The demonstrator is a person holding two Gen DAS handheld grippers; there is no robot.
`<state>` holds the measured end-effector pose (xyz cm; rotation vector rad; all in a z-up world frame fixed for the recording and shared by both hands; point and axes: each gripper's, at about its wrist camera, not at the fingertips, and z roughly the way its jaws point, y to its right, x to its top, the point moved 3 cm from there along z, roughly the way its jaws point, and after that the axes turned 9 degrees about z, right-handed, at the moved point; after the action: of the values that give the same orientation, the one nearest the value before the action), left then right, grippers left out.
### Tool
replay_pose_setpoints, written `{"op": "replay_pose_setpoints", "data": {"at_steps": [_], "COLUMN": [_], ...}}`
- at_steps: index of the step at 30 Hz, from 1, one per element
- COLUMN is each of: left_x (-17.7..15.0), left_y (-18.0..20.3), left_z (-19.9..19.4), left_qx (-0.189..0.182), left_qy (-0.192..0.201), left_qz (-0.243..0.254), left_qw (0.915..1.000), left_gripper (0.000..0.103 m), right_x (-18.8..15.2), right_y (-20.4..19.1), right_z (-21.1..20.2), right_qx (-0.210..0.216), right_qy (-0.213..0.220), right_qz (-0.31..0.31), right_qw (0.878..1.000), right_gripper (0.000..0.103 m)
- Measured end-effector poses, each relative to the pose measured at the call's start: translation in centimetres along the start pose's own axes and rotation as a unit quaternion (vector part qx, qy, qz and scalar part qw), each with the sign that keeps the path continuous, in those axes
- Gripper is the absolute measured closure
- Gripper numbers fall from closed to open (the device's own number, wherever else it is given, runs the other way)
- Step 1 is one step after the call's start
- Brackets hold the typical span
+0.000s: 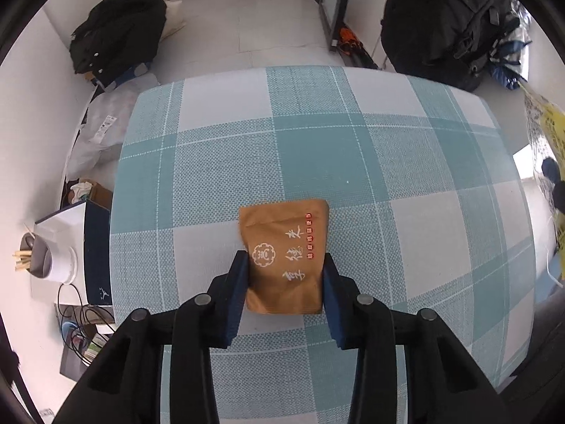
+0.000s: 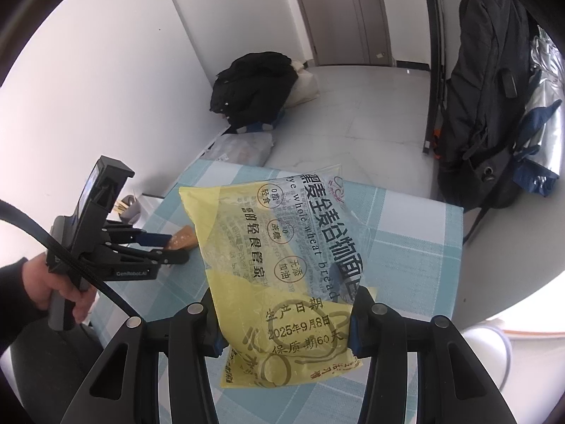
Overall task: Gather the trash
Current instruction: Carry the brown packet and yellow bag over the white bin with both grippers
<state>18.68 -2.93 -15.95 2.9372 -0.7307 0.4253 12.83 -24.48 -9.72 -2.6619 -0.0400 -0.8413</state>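
A brown paper pouch (image 1: 286, 258) with white and red print lies flat on the teal checked tablecloth (image 1: 219, 162). My left gripper (image 1: 285, 259) points steeply down over it, its blue pads against the pouch's two long sides. The right wrist view shows that gripper (image 2: 166, 243) from the side, held by a hand (image 2: 46, 282), with the pouch (image 2: 183, 238) at its tips. My right gripper (image 2: 287, 304) is shut on a yellow and clear bread bag (image 2: 282, 254), held above the table's near part. The bag's edge (image 1: 551, 134) shows at the right of the left wrist view.
A black jacket (image 1: 120, 31) and a white plastic bag (image 1: 102, 130) lie on the floor beyond the table's left side. A black backpack (image 1: 448, 24) hangs at the far right. Left of the table stands a box (image 1: 67, 226) with a cup of chopsticks (image 1: 39, 258), and cables (image 1: 77, 314).
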Motion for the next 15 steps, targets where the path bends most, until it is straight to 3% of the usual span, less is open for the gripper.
{"op": "replay_pose_setpoints", "data": {"at_steps": [7, 15], "left_x": [-0.7, 0.8], "left_y": [0.2, 4.3], "left_z": [-1.2, -6.4], "left_qx": [-0.013, -0.038], "left_qy": [0.007, 0.081], "left_qz": [-0.033, -0.013], "left_qw": [0.9993, 0.9960], "left_gripper": [0.069, 0.069], "right_x": [-0.2, -0.2], "right_y": [0.3, 0.5], "right_z": [-0.4, -3.4], "right_qx": [-0.006, -0.001], "right_qy": [0.002, 0.026], "right_qz": [0.003, 0.009], "right_qw": [1.000, 1.000], "right_gripper": [0.055, 0.055]}}
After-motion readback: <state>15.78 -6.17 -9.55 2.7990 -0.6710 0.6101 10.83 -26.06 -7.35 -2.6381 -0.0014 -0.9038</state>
